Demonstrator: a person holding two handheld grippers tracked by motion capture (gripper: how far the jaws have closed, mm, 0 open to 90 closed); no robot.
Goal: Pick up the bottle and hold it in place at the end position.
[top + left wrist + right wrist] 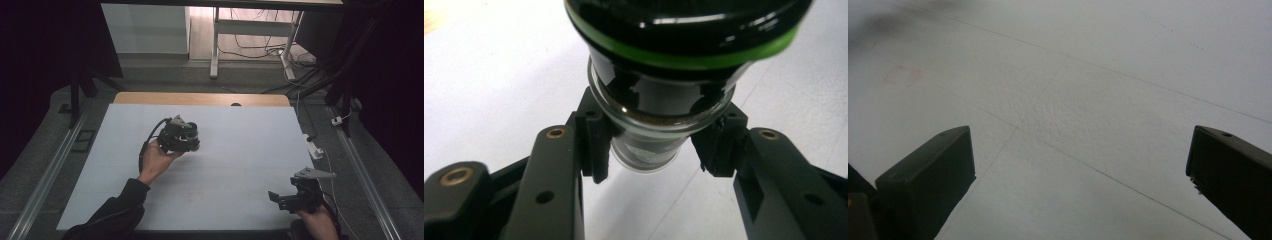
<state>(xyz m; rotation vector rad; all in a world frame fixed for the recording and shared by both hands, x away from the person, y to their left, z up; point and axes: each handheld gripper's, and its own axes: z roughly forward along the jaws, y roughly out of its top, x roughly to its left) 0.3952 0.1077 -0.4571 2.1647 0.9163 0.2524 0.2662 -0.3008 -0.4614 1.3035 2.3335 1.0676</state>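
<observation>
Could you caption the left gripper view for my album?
Left tool clamps a clear glass jar with a green-ringed black lid.

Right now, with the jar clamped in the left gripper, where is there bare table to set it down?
Nearly anywhere: the white table is bare between the left gripper, shut on the glass jar, and the open right gripper at the near right corner. The far strip and left side are bare too. Nothing crowds it.
</observation>
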